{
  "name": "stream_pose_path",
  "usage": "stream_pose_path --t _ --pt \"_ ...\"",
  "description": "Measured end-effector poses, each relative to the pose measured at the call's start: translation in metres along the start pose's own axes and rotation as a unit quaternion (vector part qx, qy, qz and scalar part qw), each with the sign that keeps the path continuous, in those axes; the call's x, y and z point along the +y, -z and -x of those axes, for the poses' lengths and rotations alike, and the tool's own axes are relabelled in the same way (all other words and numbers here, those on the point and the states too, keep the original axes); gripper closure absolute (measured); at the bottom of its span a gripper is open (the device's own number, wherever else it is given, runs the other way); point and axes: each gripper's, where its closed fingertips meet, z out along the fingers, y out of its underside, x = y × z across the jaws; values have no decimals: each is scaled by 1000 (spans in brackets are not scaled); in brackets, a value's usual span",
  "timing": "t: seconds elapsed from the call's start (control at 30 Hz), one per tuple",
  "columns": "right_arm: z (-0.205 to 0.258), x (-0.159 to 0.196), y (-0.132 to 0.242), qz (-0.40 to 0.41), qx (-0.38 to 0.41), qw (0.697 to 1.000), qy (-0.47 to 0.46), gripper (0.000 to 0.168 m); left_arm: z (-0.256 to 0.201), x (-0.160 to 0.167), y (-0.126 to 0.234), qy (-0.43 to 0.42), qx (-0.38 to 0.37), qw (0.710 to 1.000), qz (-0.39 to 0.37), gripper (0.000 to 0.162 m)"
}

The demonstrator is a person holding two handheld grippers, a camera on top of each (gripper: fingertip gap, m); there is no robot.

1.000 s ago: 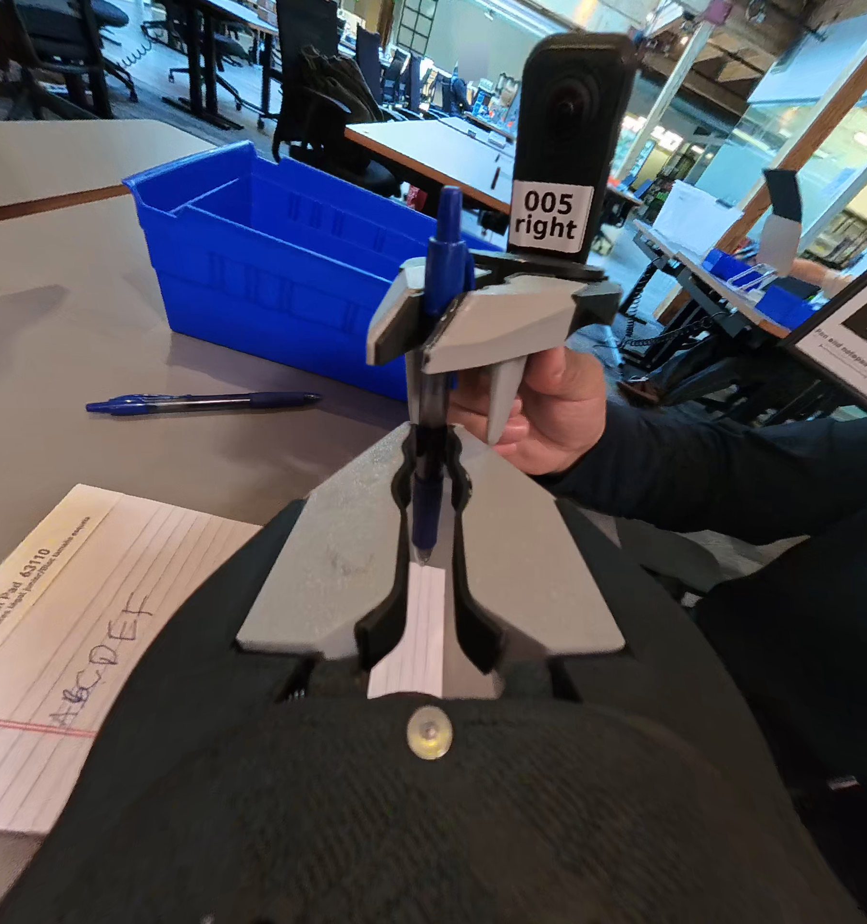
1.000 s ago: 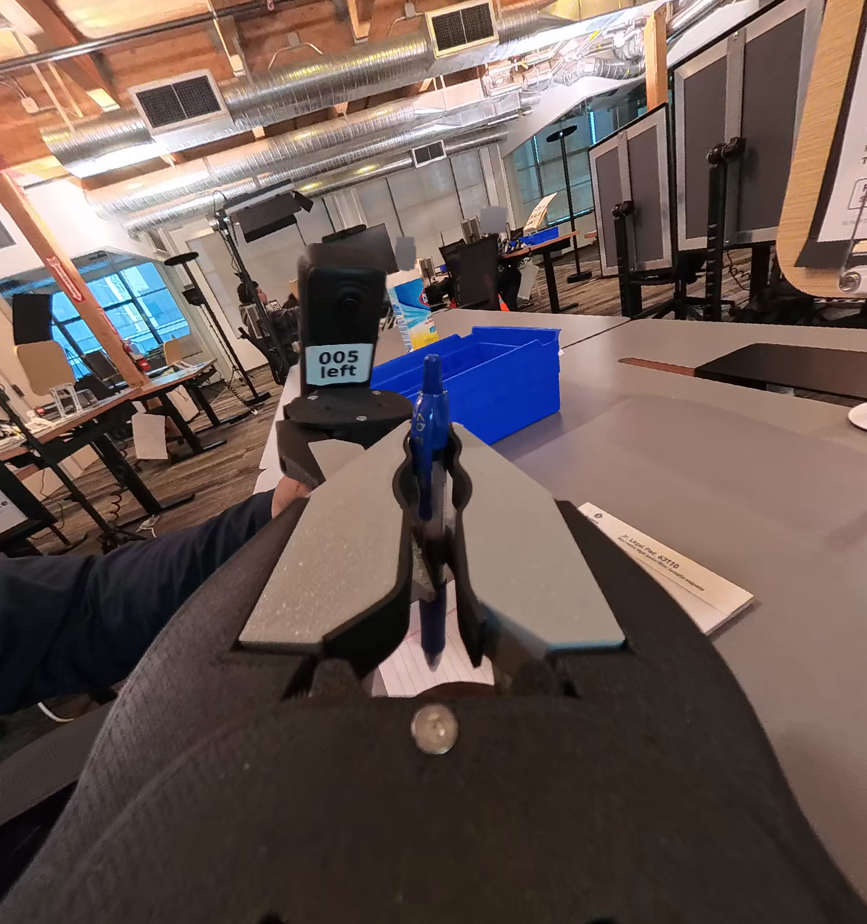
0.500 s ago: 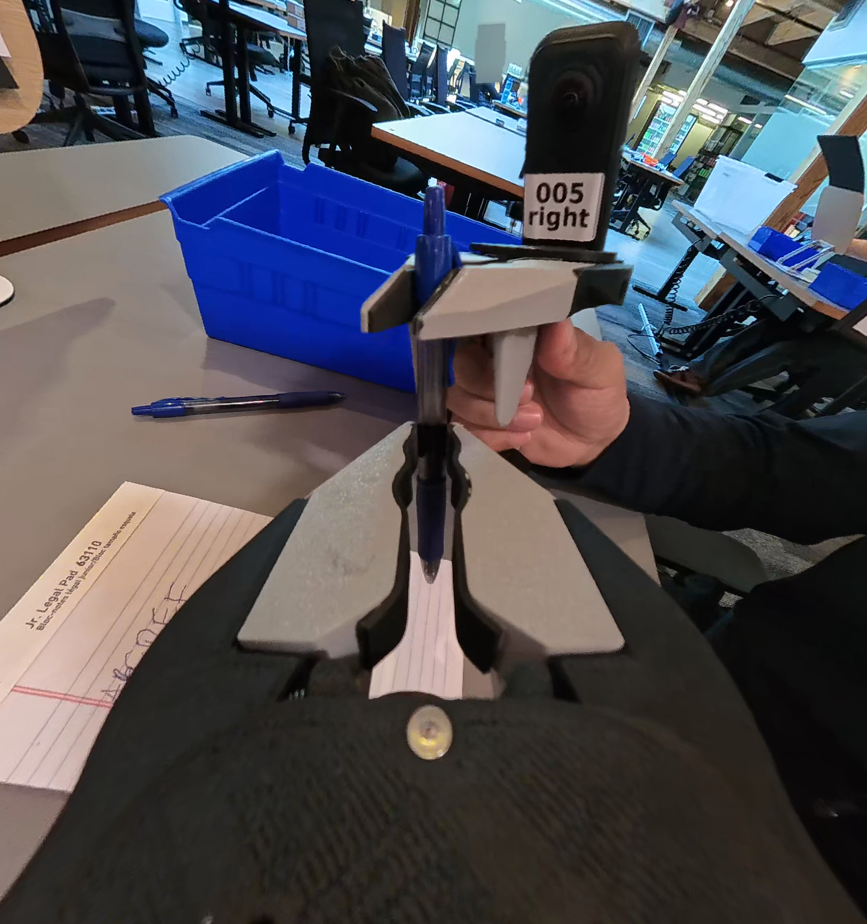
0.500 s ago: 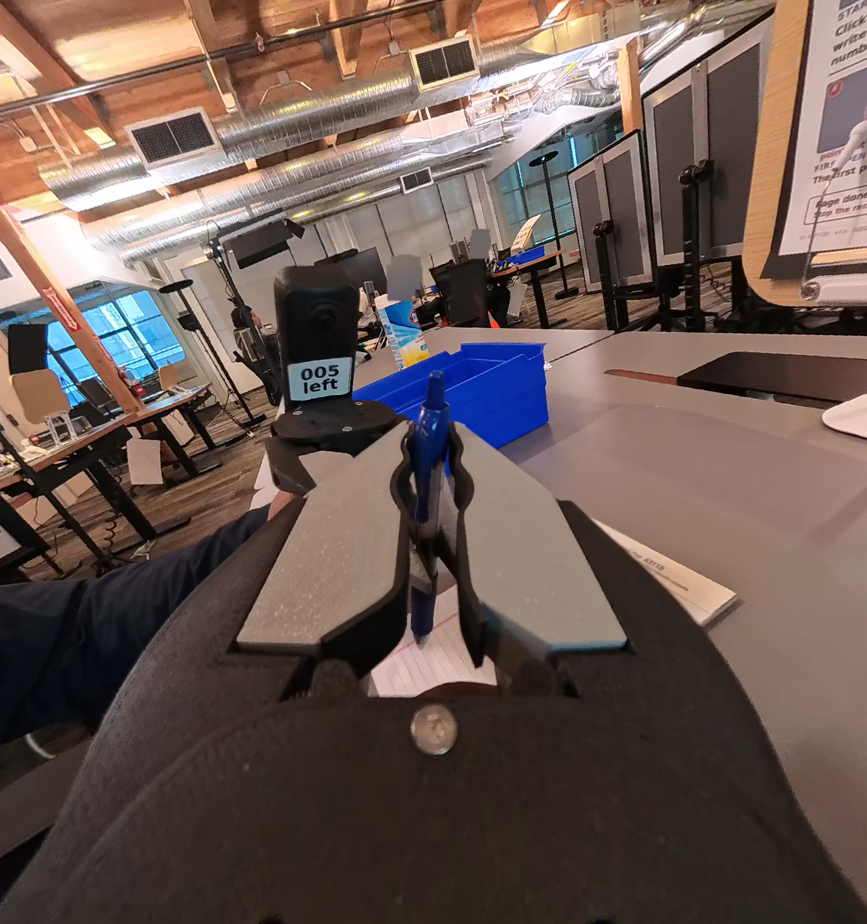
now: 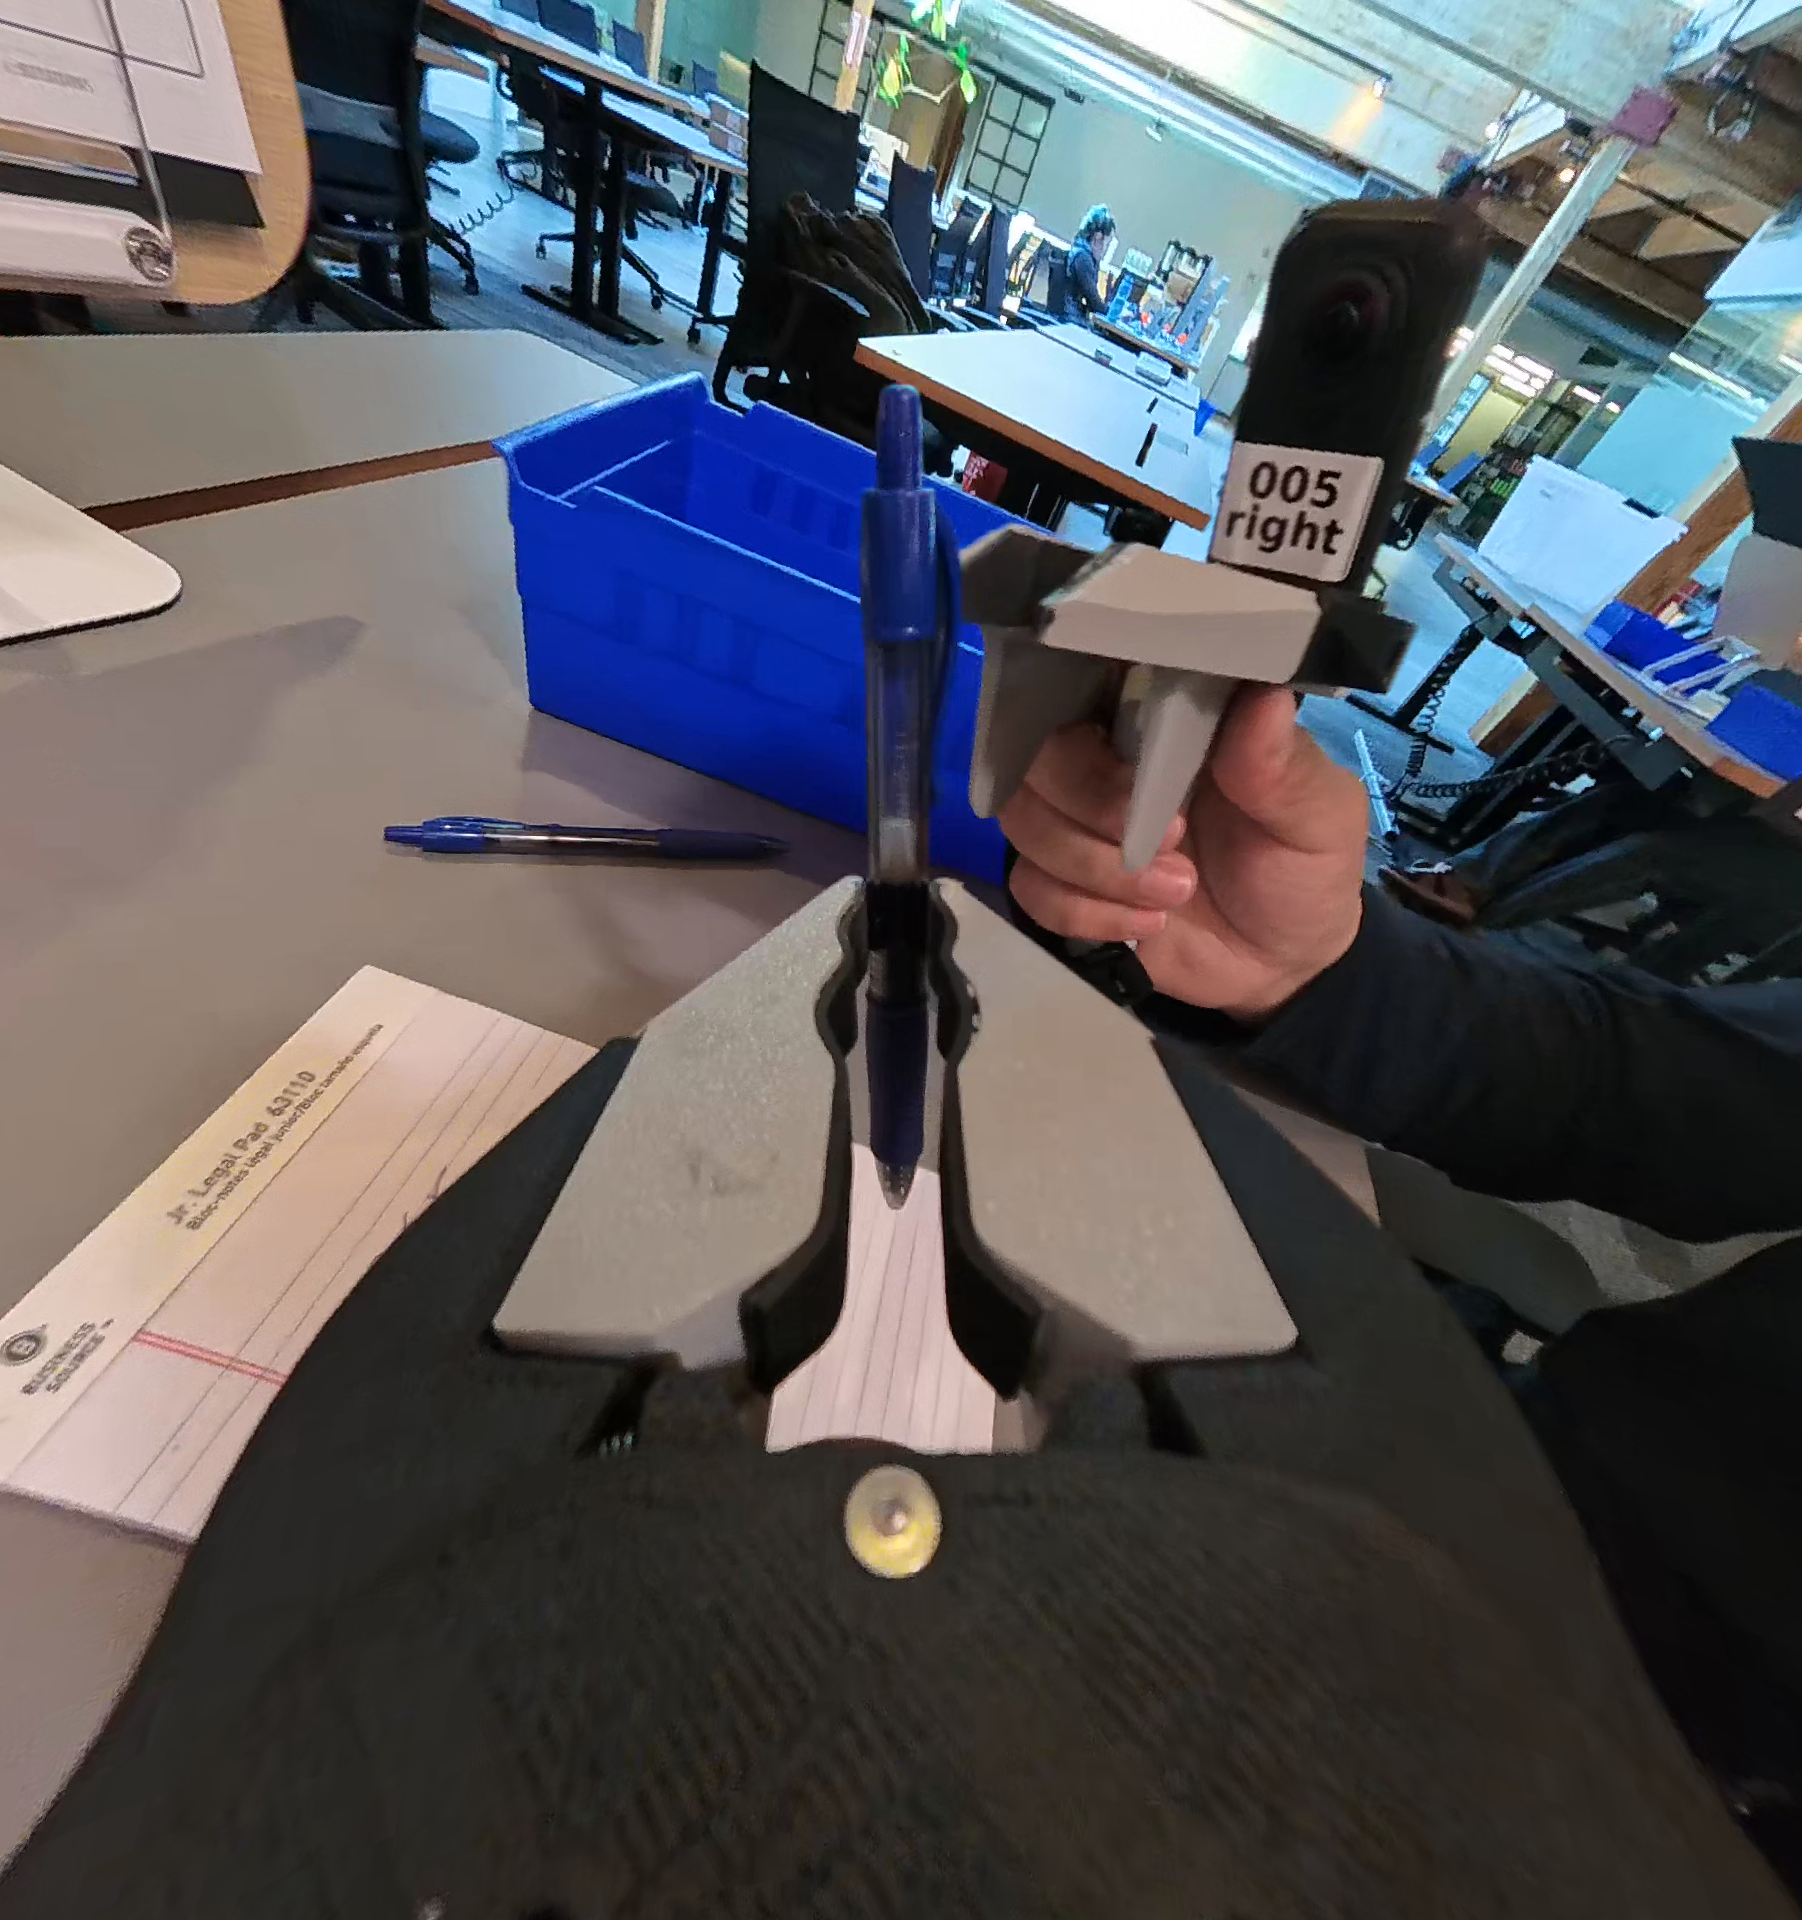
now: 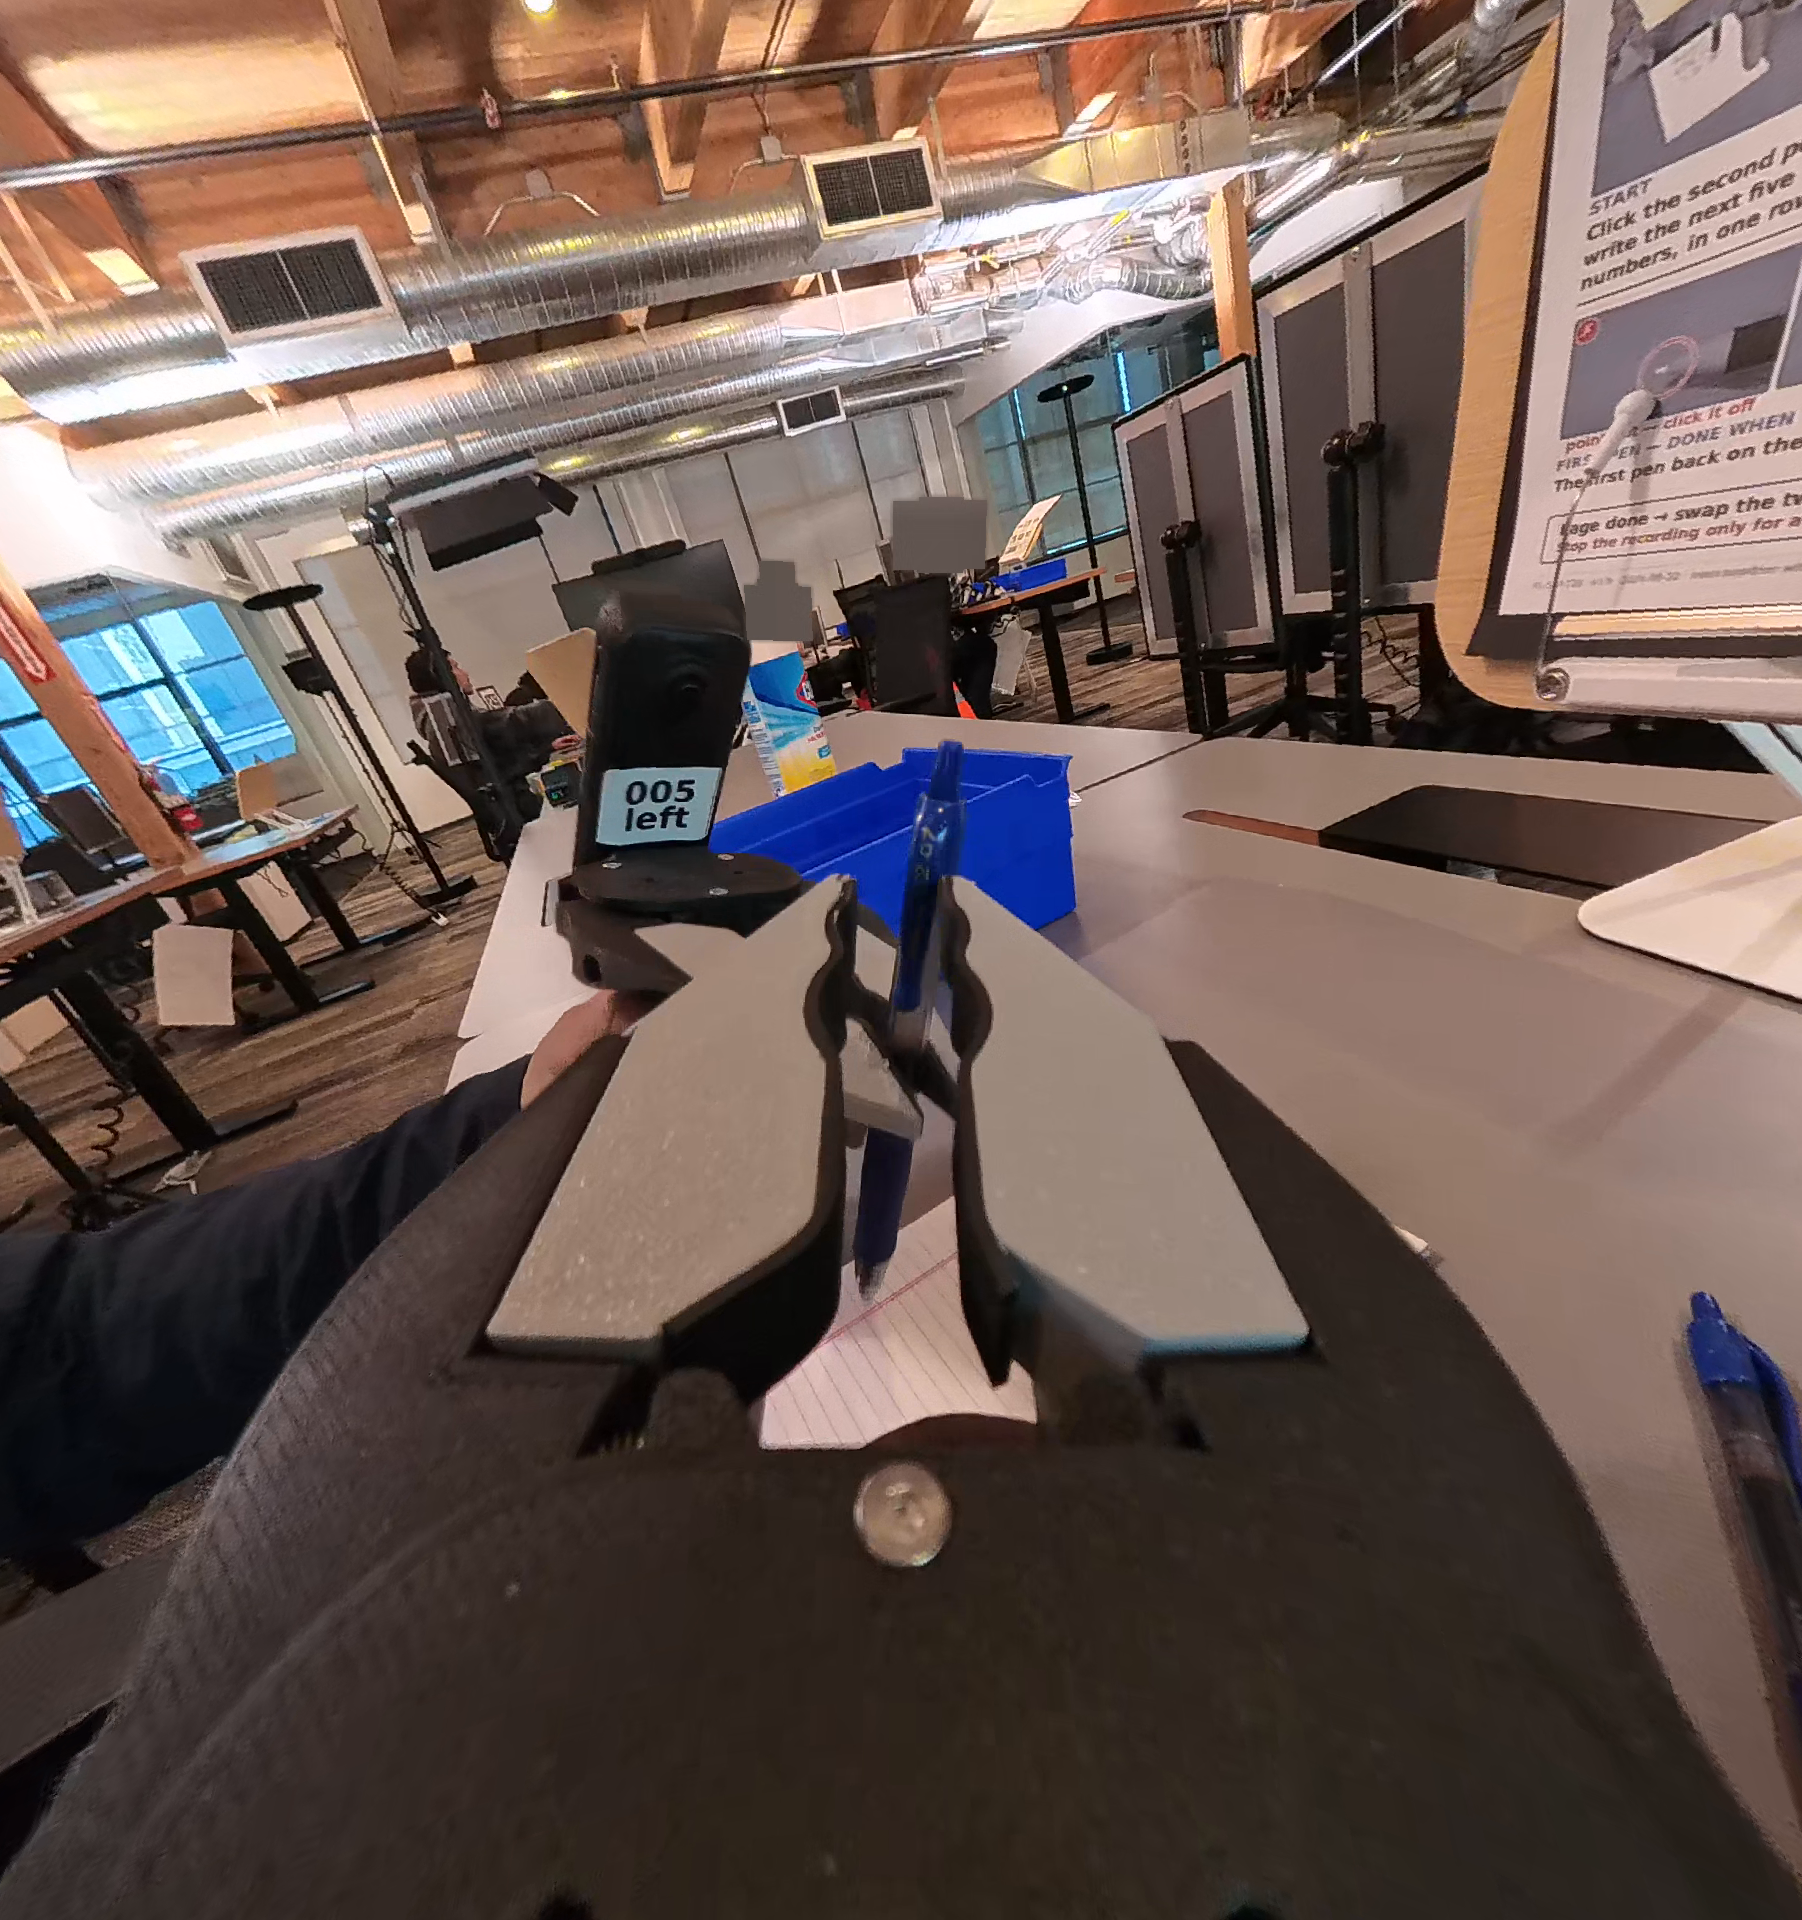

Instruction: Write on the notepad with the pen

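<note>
My left gripper (image 5: pixel 899 894) is shut on a blue pen (image 5: pixel 897 727) and holds it upright, tip down, just above the white lined notepad (image 5: pixel 284 1226). My right gripper (image 5: pixel 1011 592) sits just right of the pen's top, apart from it. In the right wrist view my right gripper (image 6: pixel 902 894) is slightly open and empty. The pen (image 6: pixel 918 935) stands just beyond its tips, with the left gripper's fingertips (image 6: pixel 881 1091) around it and the notepad (image 6: pixel 876 1361) below. My gripper body hides most of the notepad.
A second blue pen (image 5: pixel 585 836) lies on the grey table beyond the pad, also in the right wrist view (image 6: pixel 1770 1507). A blue bin (image 5: pixel 731 623) stands behind it. A white stand base (image 6: pixel 1728 925) with an instruction board (image 6: pixel 1655 364) is at the far side. My right fingertips sit around 5 centimetres from my left ones.
My right gripper has let go of the pen's upper part and drawn off to the side. My left gripper still holds the pen upright over the pad.
</note>
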Motion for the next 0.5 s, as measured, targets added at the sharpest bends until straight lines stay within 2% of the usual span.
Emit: stream_pose_path --t 0.5 --pt "0 3 -1 7 -2 1000 1 157 6 -6 5 -5 -14 1000 -18 154"
